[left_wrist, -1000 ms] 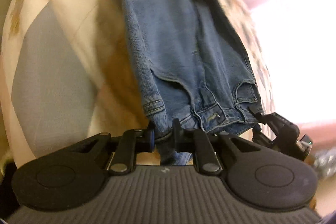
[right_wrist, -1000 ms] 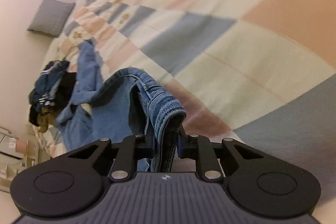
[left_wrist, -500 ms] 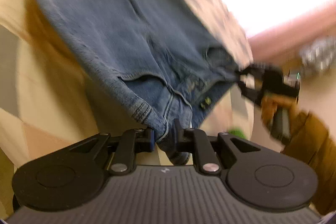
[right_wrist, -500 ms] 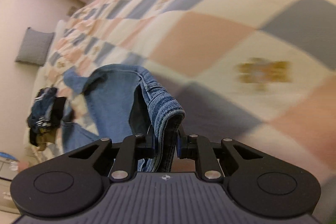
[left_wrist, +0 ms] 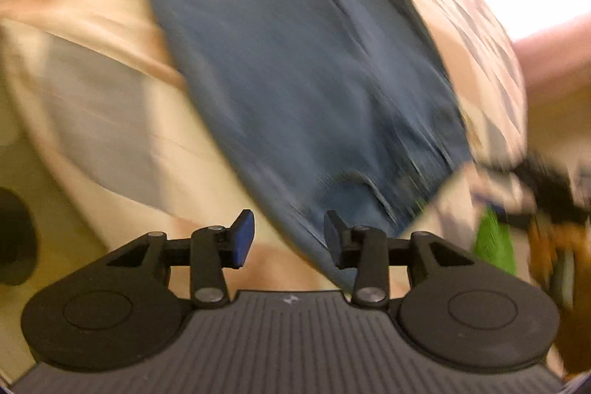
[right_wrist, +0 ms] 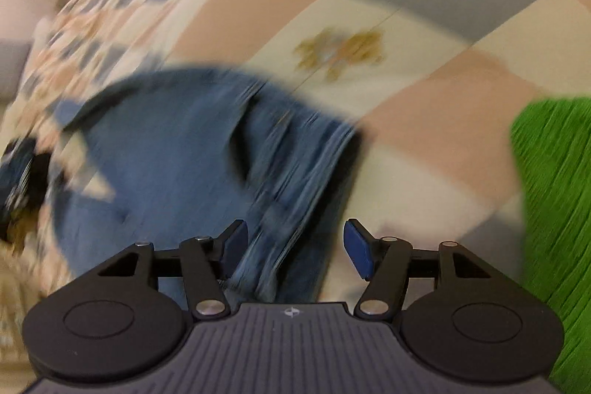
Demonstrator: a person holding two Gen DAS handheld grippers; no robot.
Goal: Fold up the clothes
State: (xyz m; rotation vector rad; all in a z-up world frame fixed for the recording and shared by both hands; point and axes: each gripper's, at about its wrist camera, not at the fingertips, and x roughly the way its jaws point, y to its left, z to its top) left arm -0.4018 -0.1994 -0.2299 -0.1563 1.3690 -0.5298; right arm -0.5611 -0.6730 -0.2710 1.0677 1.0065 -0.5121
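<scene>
Both sets of jaws apart, nothing clamped: left gripper (left_wrist: 289,234) and right gripper (right_wrist: 293,246) at the waist end of the jeans (left_wrist: 295,91), denim between the pads but loose. Jeans lying on checked quilt (right_wrist: 424,36), legs running away; heavy blur, fold count unclear. Dark clothes heap (right_wrist: 22,172) apparently unfolded, so work left.
</scene>
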